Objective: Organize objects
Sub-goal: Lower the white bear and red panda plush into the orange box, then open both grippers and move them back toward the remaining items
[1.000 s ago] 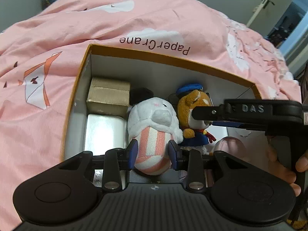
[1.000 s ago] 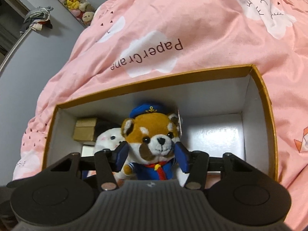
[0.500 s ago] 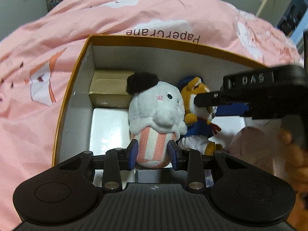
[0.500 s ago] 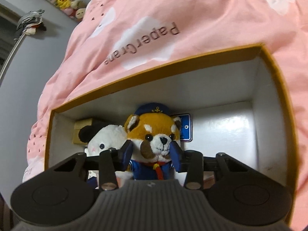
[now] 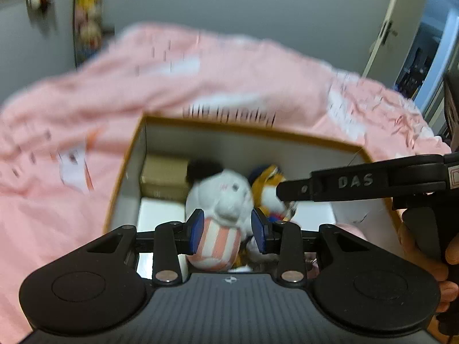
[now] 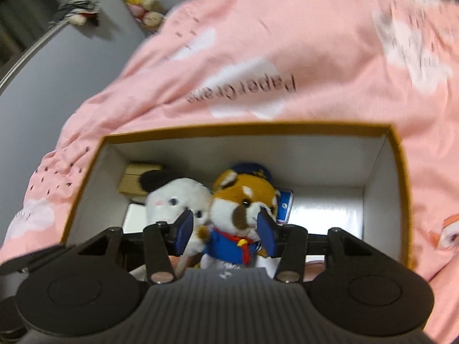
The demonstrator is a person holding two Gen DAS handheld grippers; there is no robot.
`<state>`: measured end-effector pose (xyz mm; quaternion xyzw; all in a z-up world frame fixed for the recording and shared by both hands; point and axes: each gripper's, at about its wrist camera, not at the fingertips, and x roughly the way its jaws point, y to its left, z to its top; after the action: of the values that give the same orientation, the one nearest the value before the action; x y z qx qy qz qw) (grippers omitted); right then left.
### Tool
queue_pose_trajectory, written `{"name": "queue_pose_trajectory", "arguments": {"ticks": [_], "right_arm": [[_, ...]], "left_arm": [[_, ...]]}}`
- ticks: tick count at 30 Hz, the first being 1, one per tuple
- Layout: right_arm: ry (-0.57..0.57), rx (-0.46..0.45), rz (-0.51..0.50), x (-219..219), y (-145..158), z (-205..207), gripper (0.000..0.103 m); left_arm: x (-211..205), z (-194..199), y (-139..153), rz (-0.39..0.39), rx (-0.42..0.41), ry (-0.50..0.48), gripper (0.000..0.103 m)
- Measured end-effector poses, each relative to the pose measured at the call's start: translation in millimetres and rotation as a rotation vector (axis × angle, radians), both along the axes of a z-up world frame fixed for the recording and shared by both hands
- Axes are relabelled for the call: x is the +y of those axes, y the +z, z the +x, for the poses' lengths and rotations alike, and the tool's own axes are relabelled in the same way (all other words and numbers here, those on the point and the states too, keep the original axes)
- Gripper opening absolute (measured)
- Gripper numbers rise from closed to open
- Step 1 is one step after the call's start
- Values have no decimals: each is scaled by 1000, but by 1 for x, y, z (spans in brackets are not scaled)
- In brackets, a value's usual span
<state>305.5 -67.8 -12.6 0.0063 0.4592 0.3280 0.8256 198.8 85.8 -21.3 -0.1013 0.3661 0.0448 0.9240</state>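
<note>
While both of my grippers reach down into the orange-rimmed box (image 6: 243,127), each has a soft toy between its jaws. My left gripper (image 5: 226,230) is set fairly narrow around the white plush (image 5: 223,200), a round-faced toy with a black ear and a pink-striped body. Its blue pads (image 5: 195,230) sit at either side of the striped belly, so I am holding it, though the jaws have just eased apart a little. In the left wrist view this toy is at the centre, with a small gold carton (image 5: 163,177) at about 10 o'clock from it, against the box's far left corner.

My right gripper (image 6: 225,230) stands about half wide, and its jaws have just been opening with the red panda plush (image 6: 241,200) between them. That toy wears a blue cap, blue jacket and red neckerchief. The pad at 3 o'clock lies against its cheek. At 9 o'clock I cannot tell whether the other pad touches it, so I cannot say the grip is firm. The white plush leans against the panda at 9 o'clock, and a blue card (image 6: 285,206) shows just behind it at 3 o'clock.

In the left wrist view my right hand (image 5: 424,258) is at 3 o'clock. A pink quilt (image 5: 200,86) surrounds the box.
</note>
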Motion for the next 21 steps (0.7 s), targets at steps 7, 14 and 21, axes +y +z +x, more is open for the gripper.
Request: {"name": "queue_pose_trajectory", "arguments": {"ticks": [7, 14, 21], "right_arm": [[36, -288, 67, -37, 38, -74, 61], [44, -435, 28, -92, 52, -142, 61], [43, -363, -31, -140, 24, -190, 61]], "left_arm": [[-25, -51, 31, 32, -146, -4, 48], [-57, -92, 32, 60, -166, -101, 48], [-72, -112, 10, -17, -104, -217, 48]]}}
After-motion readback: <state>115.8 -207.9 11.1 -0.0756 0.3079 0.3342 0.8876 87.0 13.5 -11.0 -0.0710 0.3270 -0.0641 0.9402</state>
